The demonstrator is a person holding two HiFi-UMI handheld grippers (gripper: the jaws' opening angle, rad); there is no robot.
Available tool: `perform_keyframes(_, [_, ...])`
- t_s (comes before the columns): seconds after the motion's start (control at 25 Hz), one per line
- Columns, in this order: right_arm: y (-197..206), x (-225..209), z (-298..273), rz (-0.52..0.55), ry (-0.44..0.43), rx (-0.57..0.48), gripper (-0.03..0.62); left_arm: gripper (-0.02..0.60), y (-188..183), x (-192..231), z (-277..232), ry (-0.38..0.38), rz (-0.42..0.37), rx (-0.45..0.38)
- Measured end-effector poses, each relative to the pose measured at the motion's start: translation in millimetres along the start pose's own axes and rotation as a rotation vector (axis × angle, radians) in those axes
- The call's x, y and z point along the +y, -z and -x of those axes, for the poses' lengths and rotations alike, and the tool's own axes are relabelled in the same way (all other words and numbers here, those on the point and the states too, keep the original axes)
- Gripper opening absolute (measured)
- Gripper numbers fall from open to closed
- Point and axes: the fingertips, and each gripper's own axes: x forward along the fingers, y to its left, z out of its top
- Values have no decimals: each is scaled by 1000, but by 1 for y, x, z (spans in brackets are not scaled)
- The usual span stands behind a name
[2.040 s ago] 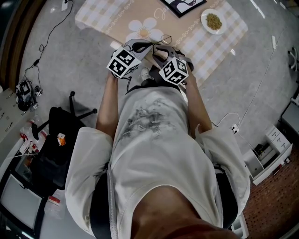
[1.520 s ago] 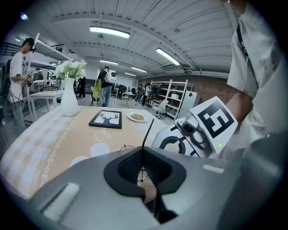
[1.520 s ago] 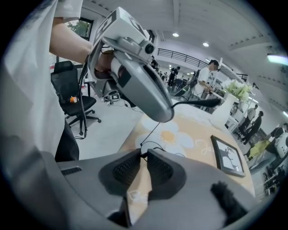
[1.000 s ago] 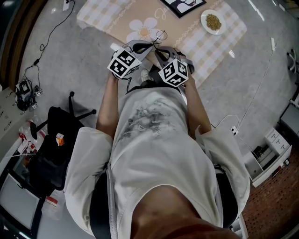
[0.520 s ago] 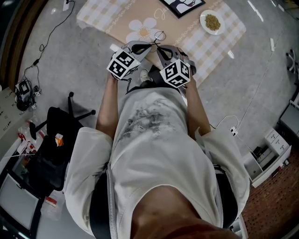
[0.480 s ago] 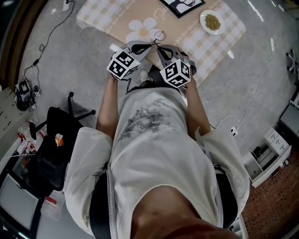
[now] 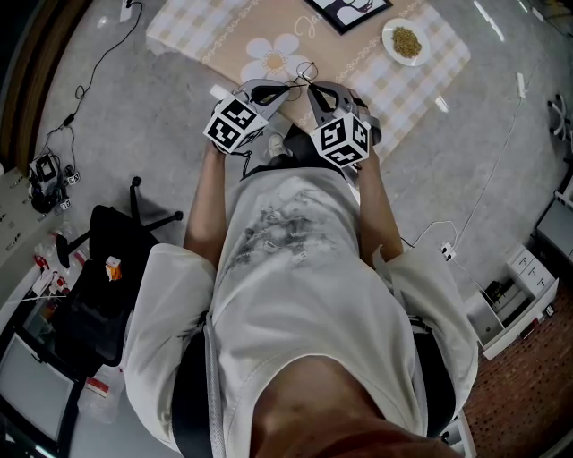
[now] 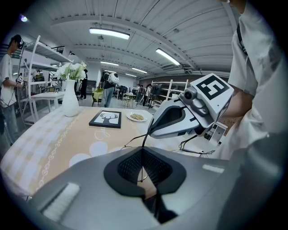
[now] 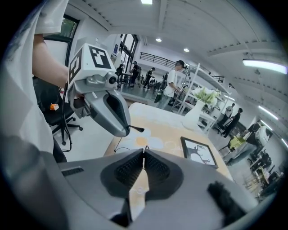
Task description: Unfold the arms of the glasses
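Black ribbed pads [image 8: 130,165] of the left gripper [image 8: 143,152] are clamped on the thin, dark wire glasses [image 7: 308,69]. The smooth grey right gripper [image 9: 144,152], its jaws just closing, pinches the same frame opposite, above the table edge. Beyond lie a beige checked tablecloth [image 7: 260,22] with a daisy print, a black picture frame [image 7: 351,9], a round plate [image 7: 388,40] and a white vase [image 8: 70,102]. Behind is a hall with strip lights.

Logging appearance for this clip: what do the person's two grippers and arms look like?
The left gripper and right gripper are alike: smooth grey moulded shells, with black ribbed pads lining the jaws. Each carries a white cube printed with black square markers. The person wears a loose, pale short-sleeved T-shirt, so the forearms are uncovered.
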Motion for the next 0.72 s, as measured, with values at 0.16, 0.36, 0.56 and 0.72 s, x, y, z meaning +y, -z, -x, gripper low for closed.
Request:
perform_keyframes(0.16, [1, -10, 5, -9, 31, 7, 21, 6, 1, 0, 0, 0, -2, 2])
perform_keyframes(0.36, [1, -19, 12, -21, 62, 12, 21, 6, 1, 0, 2, -3, 0, 3])
perform_keyframes(0.56, [3, -26, 17, -36, 86, 20, 21, 6, 3, 1, 4, -8, 1, 5])
perform_keyframes(0.72, [6, -32, 21, -49, 103, 26, 21, 6, 4, 2, 5, -10, 2, 6])
